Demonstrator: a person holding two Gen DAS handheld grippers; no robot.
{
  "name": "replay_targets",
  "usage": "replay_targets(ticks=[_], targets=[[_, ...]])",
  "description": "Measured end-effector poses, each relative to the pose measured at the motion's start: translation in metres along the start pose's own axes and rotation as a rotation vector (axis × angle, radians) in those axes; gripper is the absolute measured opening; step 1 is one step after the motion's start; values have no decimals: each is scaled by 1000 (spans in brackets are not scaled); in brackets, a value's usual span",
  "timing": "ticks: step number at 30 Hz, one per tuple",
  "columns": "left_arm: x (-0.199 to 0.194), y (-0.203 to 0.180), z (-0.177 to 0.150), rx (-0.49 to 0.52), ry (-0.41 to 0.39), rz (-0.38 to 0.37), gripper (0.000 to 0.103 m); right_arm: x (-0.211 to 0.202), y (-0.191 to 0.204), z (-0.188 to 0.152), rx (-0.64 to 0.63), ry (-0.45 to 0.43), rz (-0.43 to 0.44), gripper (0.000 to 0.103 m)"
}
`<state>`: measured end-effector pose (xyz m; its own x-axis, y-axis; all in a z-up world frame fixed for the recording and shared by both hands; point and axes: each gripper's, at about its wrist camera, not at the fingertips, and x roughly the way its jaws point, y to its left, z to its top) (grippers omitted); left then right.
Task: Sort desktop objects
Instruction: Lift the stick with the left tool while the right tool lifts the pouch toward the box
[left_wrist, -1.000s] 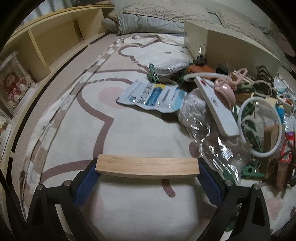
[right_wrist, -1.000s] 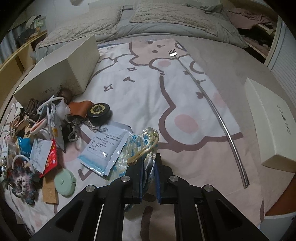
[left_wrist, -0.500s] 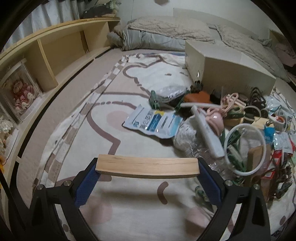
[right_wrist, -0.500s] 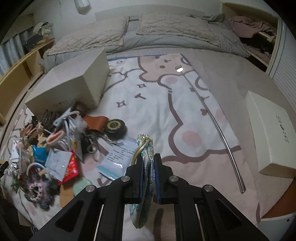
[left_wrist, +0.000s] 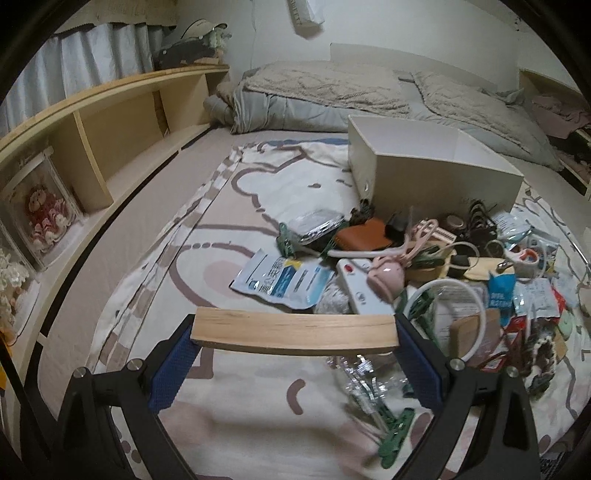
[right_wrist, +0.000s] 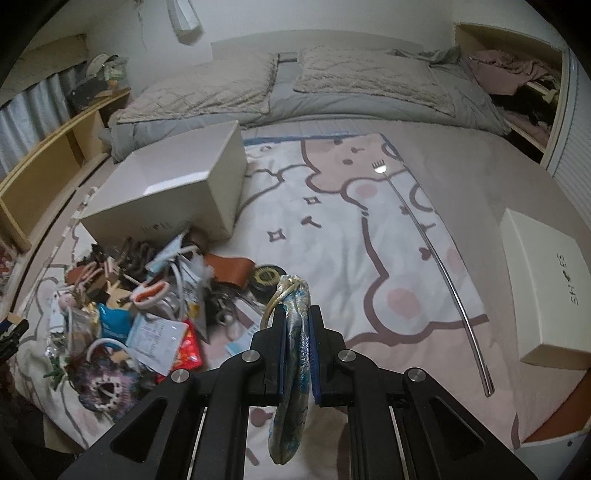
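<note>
both your tongs have risen off the bed: left tongs (left_wrist: 295, 332) clamp the wooden block (left_wrist: 293, 329), right tongs (right_wrist: 297, 328) pinch the blue pouch (right_wrist: 295, 354), hanging clear. the open box (right_wrist: 173, 184) waits at 11 o'clock.

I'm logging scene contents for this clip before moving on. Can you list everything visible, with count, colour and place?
wooden block: 1, pale wood, clamped crosswise in the left claw
drawstring pouch: 1, blue and white with a gold cord, hanging from the right claw
open box: 1, cream, on the blanket behind the clutter
box lid: 1, cream, at the right edge of the bed
back scratcher: 1, silver, lying on the blanket
power strip: 1, white, in the clutter
blue and white packet: 1, left of the clutter
brown wallet: 1, near the open box
blanket: 1, white with a pink cartoon
left claw: black, blue pads, shut on the block
right claw: black, shut on the pouch
</note>
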<state>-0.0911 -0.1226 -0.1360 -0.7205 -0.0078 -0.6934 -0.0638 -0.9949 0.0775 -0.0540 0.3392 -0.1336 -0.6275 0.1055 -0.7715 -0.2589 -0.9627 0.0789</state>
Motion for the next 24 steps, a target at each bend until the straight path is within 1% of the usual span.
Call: replay_targets(ticks=[8, 20, 24], targets=[[-20, -14, 7, 17, -49, -40, 100, -14, 20, 7, -20, -34, 54, 11], [-40, -35, 18, 42, -93, -67, 100, -35, 51, 16, -50, -84, 132, 11], [-46, -41, 24, 31, -98, -92, 100, -39, 61, 21, -58, -94, 150, 11]])
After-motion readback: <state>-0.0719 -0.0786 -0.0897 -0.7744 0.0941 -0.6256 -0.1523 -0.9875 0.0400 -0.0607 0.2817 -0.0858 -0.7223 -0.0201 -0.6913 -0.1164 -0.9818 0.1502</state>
